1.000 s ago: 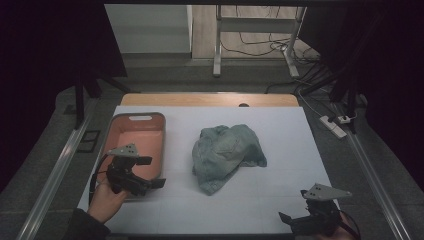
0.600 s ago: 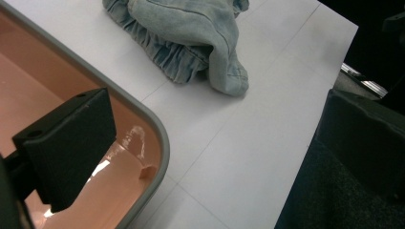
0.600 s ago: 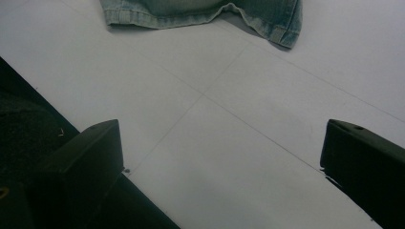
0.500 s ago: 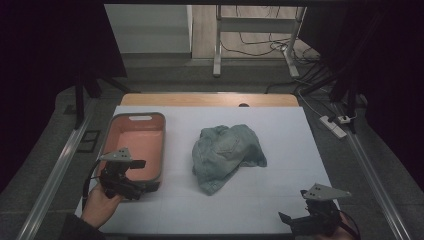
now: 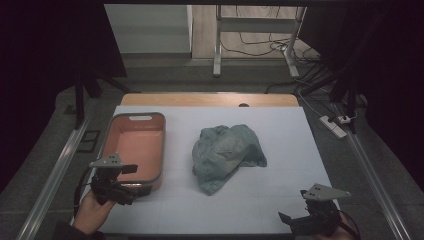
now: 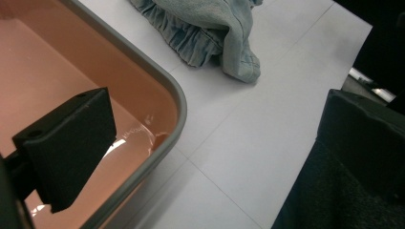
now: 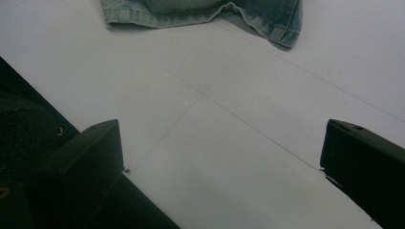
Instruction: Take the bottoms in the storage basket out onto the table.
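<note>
A crumpled blue denim garment [image 5: 226, 154] lies in the middle of the white table; its hem shows in the left gripper view [image 6: 224, 38] and the right gripper view [image 7: 200, 12]. A salmon tub with a grey rim [image 5: 134, 142] stands at the left, with nothing inside it. My left gripper [image 5: 128, 184] is open at the tub's near right corner. In the left gripper view [image 6: 215, 109], one jaw hangs inside the tub [image 6: 174, 90] and the other outside it. My right gripper [image 5: 295, 209] is open low over bare table at the near right, holding nothing [image 7: 222, 129].
The white table cover [image 5: 280, 130] ends in a wooden strip at the far edge. Metal rails run along both sides of the table. A power strip [image 5: 334, 125] and cables lie on the floor at the right, and a desk frame stands beyond.
My left gripper has drawn a little to the left and nearer, from beside the tub to its near right corner. The right gripper and the garment have not moved.
</note>
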### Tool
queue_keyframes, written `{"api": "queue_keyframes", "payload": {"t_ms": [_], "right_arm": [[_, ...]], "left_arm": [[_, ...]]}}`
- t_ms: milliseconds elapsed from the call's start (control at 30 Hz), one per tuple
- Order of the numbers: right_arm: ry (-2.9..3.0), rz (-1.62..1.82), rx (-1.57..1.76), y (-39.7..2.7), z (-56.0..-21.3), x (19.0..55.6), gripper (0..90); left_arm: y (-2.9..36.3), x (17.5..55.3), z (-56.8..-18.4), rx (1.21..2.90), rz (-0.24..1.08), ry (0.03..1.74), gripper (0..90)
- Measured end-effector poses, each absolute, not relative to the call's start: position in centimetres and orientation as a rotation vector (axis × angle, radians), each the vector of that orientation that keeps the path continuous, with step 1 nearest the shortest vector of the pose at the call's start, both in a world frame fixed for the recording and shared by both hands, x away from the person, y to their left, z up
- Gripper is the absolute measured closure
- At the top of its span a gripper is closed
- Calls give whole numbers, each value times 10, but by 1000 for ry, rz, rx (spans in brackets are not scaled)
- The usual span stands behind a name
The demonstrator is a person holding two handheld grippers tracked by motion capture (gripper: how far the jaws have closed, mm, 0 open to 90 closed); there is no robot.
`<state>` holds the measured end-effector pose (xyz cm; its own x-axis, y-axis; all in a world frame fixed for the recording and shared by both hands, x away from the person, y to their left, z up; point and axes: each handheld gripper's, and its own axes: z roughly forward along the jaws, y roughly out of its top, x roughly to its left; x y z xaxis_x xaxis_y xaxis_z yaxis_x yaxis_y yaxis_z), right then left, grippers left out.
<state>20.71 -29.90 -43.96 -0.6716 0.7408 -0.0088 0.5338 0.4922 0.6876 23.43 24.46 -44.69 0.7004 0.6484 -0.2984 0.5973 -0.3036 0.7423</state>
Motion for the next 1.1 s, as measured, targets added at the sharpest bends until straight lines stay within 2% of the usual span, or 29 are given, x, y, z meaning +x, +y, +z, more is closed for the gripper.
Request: {"api": "queue_keyframes", "payload": {"t_ms": [1100], "right_arm": [[2441, 952, 1074, -298, -440, 207, 7]], "left_arm": [[290, 196, -469, 1956, 100, 1081, 0]]}}
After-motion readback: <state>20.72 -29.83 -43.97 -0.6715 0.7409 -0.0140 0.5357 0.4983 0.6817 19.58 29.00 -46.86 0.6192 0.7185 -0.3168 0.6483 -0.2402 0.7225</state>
